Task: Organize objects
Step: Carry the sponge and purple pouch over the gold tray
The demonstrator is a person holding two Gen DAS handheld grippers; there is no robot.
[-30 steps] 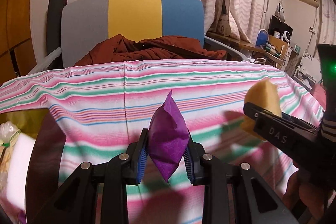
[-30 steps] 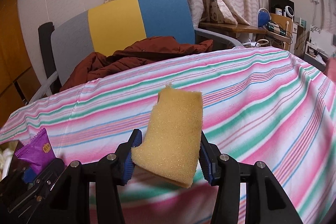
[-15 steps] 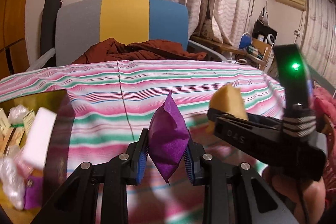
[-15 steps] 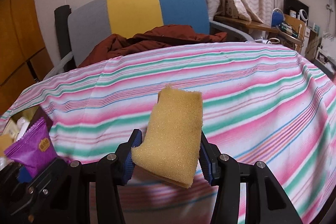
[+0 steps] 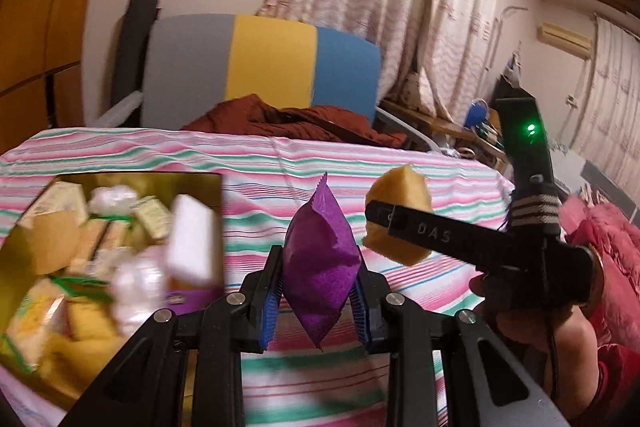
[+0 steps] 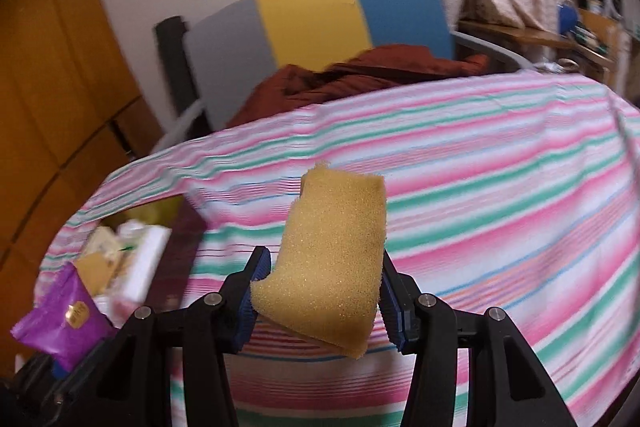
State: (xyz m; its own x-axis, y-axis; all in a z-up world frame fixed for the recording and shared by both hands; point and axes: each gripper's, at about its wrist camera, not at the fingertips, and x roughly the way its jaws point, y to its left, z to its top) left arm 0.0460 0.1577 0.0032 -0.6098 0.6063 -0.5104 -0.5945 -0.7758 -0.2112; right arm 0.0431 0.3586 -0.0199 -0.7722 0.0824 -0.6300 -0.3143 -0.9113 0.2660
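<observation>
My left gripper point(image 5: 318, 293) is shut on a purple snack packet point(image 5: 320, 267), held upright above the striped cloth. In the right wrist view the same purple packet point(image 6: 66, 319) shows at the lower left. My right gripper point(image 6: 320, 295) is shut on a yellow sponge point(image 6: 332, 267); from the left wrist view the sponge point(image 5: 400, 213) hangs to the right of the packet, clamped in the black gripper a hand holds. A gold box point(image 5: 132, 183) full of small packs and a white block lies on the cloth to the left, also seen as a box point(image 6: 160, 215) in the right wrist view.
A table under a pink, green and white striped cloth point(image 5: 400, 163) fills the foreground. Behind it stands a grey, yellow and blue chair point(image 5: 272, 63) with a rust-brown garment point(image 5: 296, 119) on it. Curtains and a cluttered shelf point(image 5: 480, 123) are at the back right.
Both grippers have swung left and risen a little with their loads. The gold box has come into view at the left in both views.
</observation>
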